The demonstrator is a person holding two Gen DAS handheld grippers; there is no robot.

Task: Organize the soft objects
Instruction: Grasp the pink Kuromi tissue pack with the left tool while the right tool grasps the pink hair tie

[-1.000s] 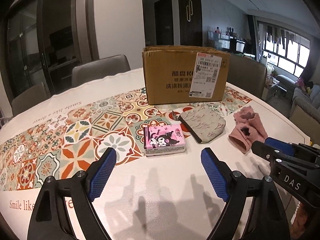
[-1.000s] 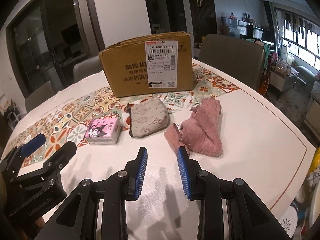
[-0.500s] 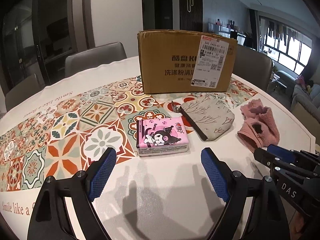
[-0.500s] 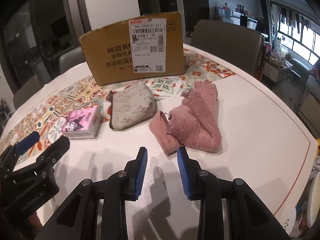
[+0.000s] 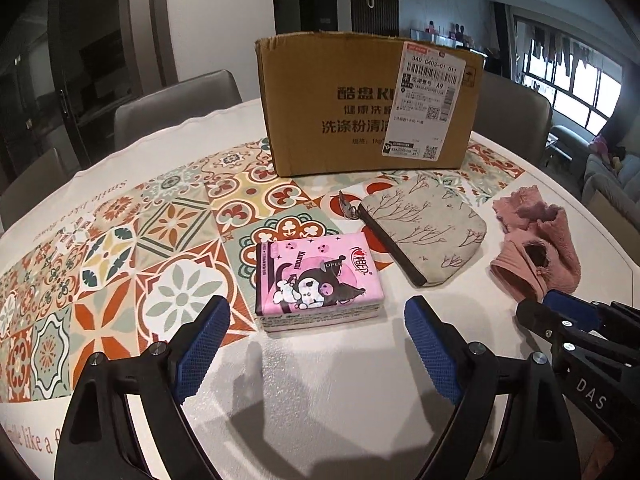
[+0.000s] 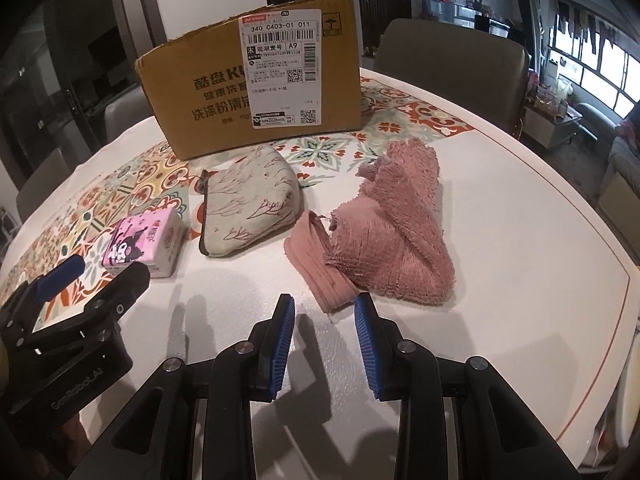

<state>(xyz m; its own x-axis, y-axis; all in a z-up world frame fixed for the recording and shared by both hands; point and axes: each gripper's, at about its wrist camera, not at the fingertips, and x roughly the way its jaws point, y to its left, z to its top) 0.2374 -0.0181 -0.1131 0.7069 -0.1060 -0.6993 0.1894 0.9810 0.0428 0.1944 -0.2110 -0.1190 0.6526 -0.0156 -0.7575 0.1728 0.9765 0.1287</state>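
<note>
Three soft things lie in a row on the table: a pink cartoon tissue pack (image 5: 318, 280) (image 6: 144, 240), a grey floral zip pouch (image 5: 424, 224) (image 6: 252, 204) and a pink fuzzy glove (image 5: 536, 248) (image 6: 396, 232). My left gripper (image 5: 316, 344) is open wide, just short of the tissue pack and in line with it, nothing between its blue pads. My right gripper (image 6: 324, 328) is open to a narrow gap, just short of the glove's ribbed cuff and empty. Each gripper shows at the edge of the other's view.
A brown cardboard box (image 5: 368, 108) (image 6: 256, 88) with a white shipping label stands behind the row, its inside hidden. The table (image 6: 540, 260) carries a patterned tile runner and curves away on the right. Grey chairs (image 6: 452, 64) stand behind it.
Both grippers have come forward and down toward the table. The tissue pack now sits close to the left pads, the glove cuff close to the right pads. Nothing on the table moved.
</note>
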